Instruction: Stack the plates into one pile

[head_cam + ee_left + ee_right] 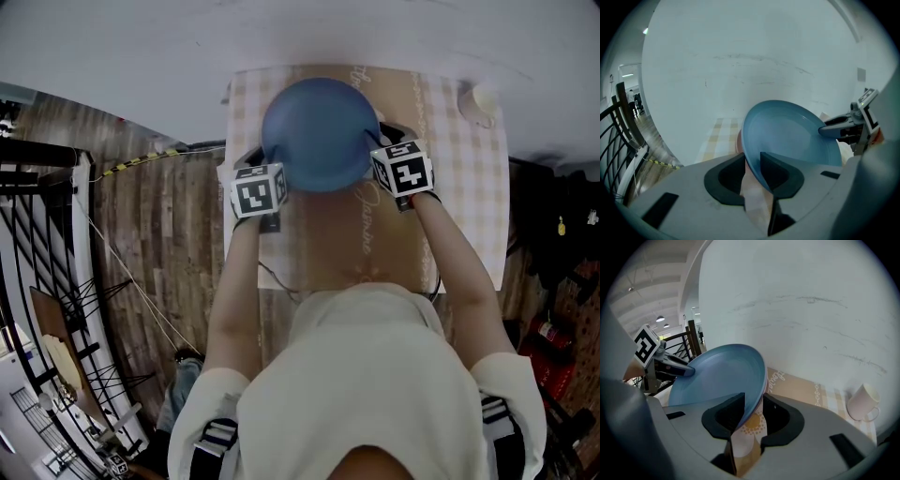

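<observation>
A blue plate (319, 133) hangs over the far end of the table, held by its two side rims. My left gripper (279, 178) has the left rim between its jaws, and my right gripper (377, 167) has the right rim. In the left gripper view the blue plate (792, 133) slants between the jaws of the left gripper (752, 161), with a pinkish rim (738, 140) showing just under it. In the right gripper view the blue plate (719, 373) likewise fills the gap of the right gripper (753, 404), with a pink edge (765, 385) under it.
The table carries a checked cloth (469, 178) with a tan flowered runner (361, 239). A white cup (478, 98) stands at its far right corner, also seen as the cup (862, 401). A white wall rises behind. Wooden floor (159, 244) and a black railing (37, 234) lie to the left.
</observation>
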Motion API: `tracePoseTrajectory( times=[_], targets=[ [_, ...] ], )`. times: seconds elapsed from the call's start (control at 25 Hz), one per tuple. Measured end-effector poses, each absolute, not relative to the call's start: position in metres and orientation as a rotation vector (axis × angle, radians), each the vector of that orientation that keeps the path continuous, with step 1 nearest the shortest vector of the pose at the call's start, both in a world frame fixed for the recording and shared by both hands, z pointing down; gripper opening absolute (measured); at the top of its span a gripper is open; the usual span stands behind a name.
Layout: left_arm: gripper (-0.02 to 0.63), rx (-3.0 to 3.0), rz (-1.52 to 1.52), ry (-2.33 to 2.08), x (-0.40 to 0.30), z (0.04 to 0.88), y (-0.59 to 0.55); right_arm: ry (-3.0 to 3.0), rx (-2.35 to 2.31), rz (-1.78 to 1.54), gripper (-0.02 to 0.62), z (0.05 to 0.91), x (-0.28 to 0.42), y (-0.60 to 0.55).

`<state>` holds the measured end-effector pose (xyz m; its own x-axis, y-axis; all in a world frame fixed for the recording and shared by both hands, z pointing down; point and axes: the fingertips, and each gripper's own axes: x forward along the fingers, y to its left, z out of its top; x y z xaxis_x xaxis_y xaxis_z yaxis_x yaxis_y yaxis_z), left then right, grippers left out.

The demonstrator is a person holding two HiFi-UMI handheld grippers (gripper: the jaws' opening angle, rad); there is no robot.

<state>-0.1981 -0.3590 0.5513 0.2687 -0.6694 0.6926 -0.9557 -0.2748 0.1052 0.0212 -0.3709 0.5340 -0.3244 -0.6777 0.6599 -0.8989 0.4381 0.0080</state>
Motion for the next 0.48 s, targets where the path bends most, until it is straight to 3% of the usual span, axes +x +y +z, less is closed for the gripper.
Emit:
tracePoseTrajectory(
  times=[0.48],
  targets=[
    [0.101, 2.045, 0.804, -1.415, -0.215, 0.567, -0.394, -2.062, 1.299, 0.468, 0.112, 0.546, 0.003, -0.407]
  ],
)
